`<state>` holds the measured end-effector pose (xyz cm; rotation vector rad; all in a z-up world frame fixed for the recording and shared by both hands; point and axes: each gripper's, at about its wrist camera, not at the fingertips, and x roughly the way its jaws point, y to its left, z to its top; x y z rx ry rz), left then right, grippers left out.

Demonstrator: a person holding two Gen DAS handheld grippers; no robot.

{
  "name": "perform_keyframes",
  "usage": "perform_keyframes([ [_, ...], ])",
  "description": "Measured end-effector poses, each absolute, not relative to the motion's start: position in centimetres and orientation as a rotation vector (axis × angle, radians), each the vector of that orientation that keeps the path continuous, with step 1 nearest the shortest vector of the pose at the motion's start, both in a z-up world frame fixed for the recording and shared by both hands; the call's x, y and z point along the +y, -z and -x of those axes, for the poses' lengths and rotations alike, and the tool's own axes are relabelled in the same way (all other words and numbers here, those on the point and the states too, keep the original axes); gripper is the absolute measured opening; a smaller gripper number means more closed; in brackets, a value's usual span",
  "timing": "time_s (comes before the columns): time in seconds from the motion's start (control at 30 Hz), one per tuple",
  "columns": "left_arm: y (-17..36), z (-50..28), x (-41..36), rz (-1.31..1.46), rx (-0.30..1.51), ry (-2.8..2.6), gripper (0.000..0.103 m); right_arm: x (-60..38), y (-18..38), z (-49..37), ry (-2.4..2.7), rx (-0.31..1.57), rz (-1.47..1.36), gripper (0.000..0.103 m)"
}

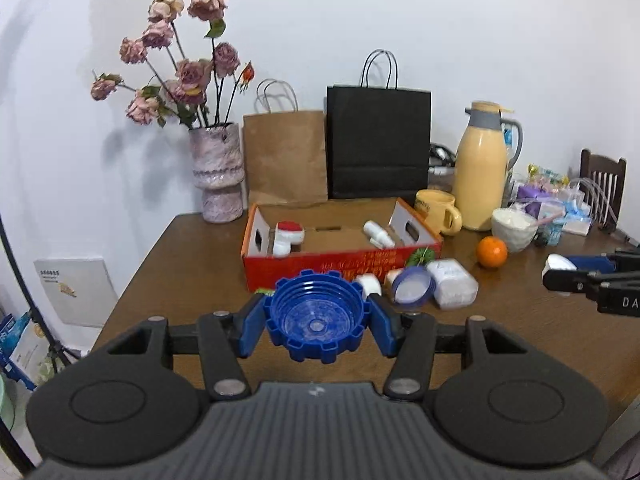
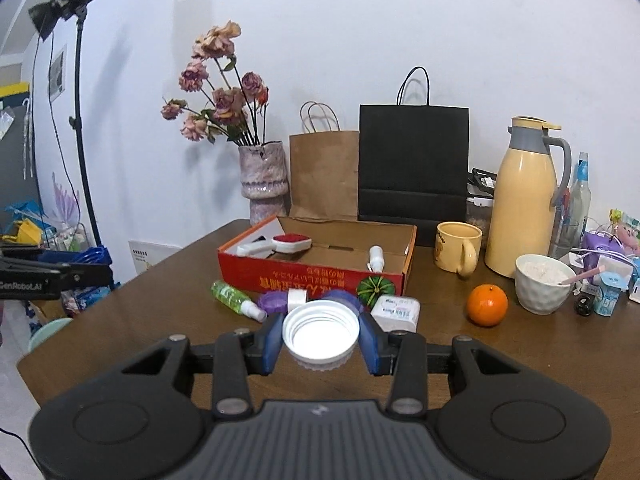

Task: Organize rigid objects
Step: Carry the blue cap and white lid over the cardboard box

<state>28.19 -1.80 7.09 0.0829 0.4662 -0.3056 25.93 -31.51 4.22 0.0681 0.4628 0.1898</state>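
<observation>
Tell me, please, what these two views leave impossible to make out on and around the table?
- Left wrist view: the blue lid in the left gripper hides the table just behind it.
- Right wrist view: the white lid in the right gripper covers part of the purple lid.
- Red box: print unreadable, upside down.

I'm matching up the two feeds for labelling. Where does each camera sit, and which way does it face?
Left wrist: behind the left gripper, looking forward and slightly down across the wooden table to the wall; its jaws hold a blue cap; the right gripper shows at right.
Right wrist: behind the right gripper, same heading; its jaws hold a white cap; the left gripper shows at left.
Shared: red box, orange, vase, bags.
</observation>
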Motion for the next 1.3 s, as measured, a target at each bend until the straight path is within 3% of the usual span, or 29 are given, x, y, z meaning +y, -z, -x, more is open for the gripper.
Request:
perform_keyframes([
  [0.33,-13.8,-35.3,-2.6,-0.109,0.607,0.376,0.055,-33.4,-12.7,-30.7,-0.274,0.505,-0.076,0.039],
  [0.5,-16.8,-39.1,-2.9,-0.163,0.579,0.333,0.055,-34.0,-16.0,-35.1,-0.305,0.580,-0.089,0.039],
  [1.0,-25.3,-51.6,-2.1,-0.156,0.548,0.150,0.055,-34.8,-20.7,-47.6,-0.272,0.706,-0.138,0.039],
  [1.13,-24.6,-54.7,-2.9,-0.148,0.586,0.188,0.055,-35.1,-19.3,-51.8,-0.243,0.757,-0.130,0.039],
  [1.3,-19.3,-59.4,-5.9,-0.140,0.693,0.257,0.055,-35.3,-14.9,-57.6,-0.214,0.831,-0.131,0.039],
])
